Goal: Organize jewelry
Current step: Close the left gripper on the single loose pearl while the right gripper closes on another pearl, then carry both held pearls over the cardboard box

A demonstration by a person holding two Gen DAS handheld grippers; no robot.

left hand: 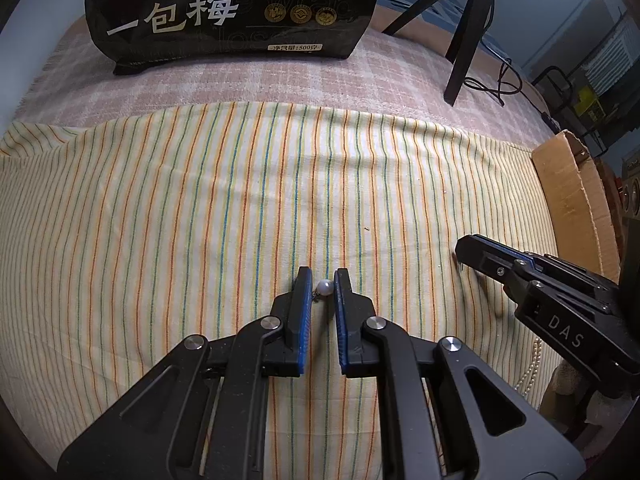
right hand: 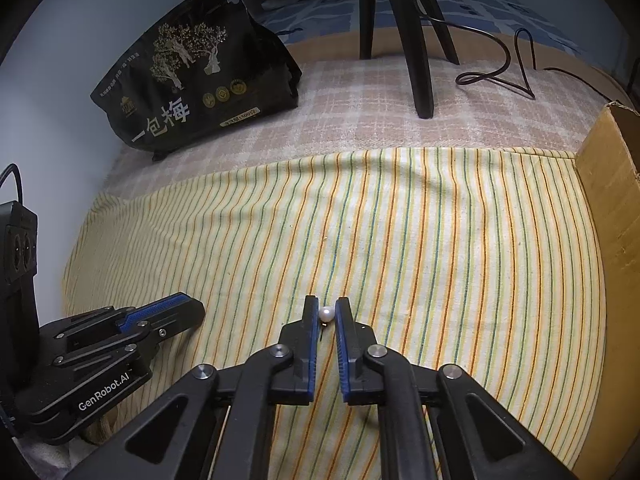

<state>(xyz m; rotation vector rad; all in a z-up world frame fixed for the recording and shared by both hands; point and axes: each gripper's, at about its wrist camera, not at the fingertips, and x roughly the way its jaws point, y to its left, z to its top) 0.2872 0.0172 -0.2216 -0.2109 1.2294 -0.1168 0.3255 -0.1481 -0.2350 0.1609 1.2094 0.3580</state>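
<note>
In the left wrist view, my left gripper [left hand: 323, 276] is shut on a small pearl earring [left hand: 324, 287], with the pearl pinched between the blue pads near the fingertips, just above the striped cloth [left hand: 200, 216]. In the right wrist view, my right gripper [right hand: 326, 304] is shut on a second pearl earring [right hand: 326, 314], its thin post hanging below the pearl. The right gripper also shows in the left wrist view [left hand: 460, 250] at the right. The left gripper shows in the right wrist view [right hand: 192, 308] at the lower left. A pearl strand [left hand: 530, 364] lies under the right gripper.
A black snack bag [left hand: 232, 8] stands at the back on a pink checked cloth [left hand: 280, 76]. A black tripod [right hand: 404, 32] and a cable [right hand: 500, 72] stand at the back right. A cardboard box [right hand: 612, 208] borders the right edge of the striped cloth.
</note>
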